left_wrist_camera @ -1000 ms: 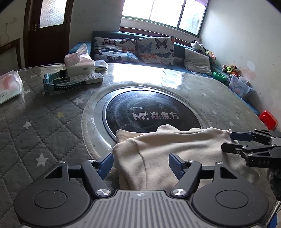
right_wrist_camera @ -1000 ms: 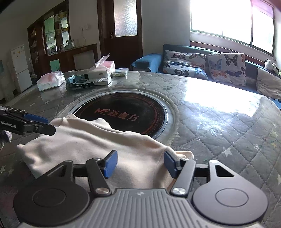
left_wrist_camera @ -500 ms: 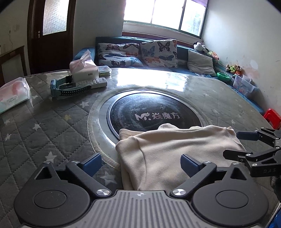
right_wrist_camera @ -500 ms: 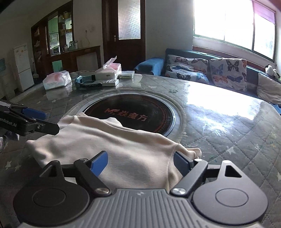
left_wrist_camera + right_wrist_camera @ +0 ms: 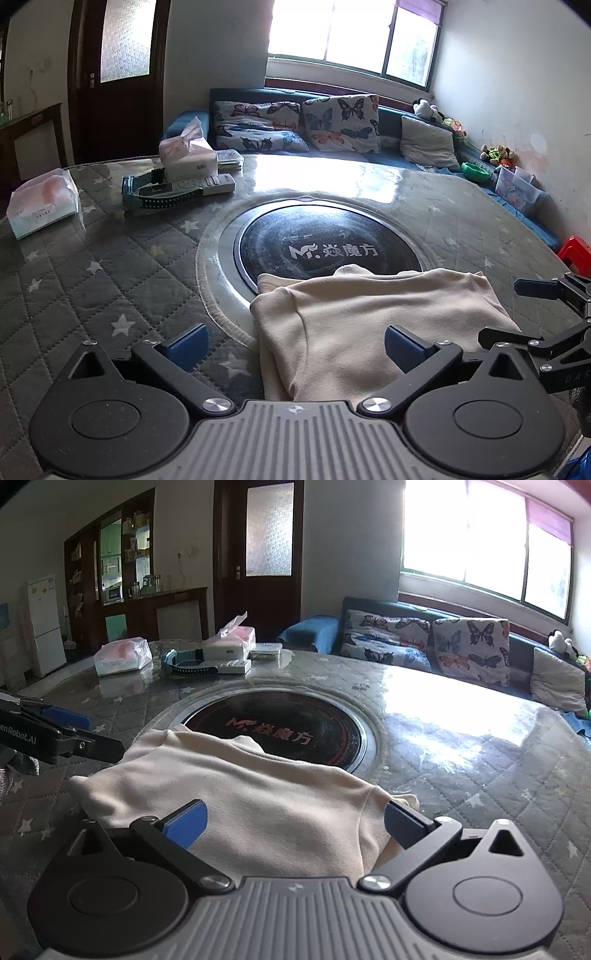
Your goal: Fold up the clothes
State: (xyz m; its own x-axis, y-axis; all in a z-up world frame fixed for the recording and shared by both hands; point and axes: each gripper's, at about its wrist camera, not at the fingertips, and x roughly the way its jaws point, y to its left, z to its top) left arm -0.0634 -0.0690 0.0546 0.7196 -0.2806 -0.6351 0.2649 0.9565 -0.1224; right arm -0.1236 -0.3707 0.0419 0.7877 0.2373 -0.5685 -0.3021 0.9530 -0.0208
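Observation:
A cream garment [image 5: 369, 321] lies folded on the quilted table, its far edge over the black round plate [image 5: 325, 243]. My left gripper [image 5: 295, 345] stands open above its near left part, holding nothing. The right gripper [image 5: 524, 310] shows at the right edge of that view, also open. In the right wrist view the same cream garment [image 5: 266, 805] lies flat under my open right gripper [image 5: 295, 825], with the left gripper [image 5: 88, 734] at the far left, above the garment's left corner.
At the back left of the table [image 5: 110, 280] sit a tissue box [image 5: 186, 157], a remote [image 5: 210, 182], a blue strap [image 5: 159, 194] and a wrapped tissue pack [image 5: 42, 205]. A sofa with butterfly cushions [image 5: 340, 122] runs along the window wall. A red stool [image 5: 576, 251] stands at the right.
Both grippers have opened wider and let go of the cream garment. Both have pulled back and up a little, and the garment now lies flat.

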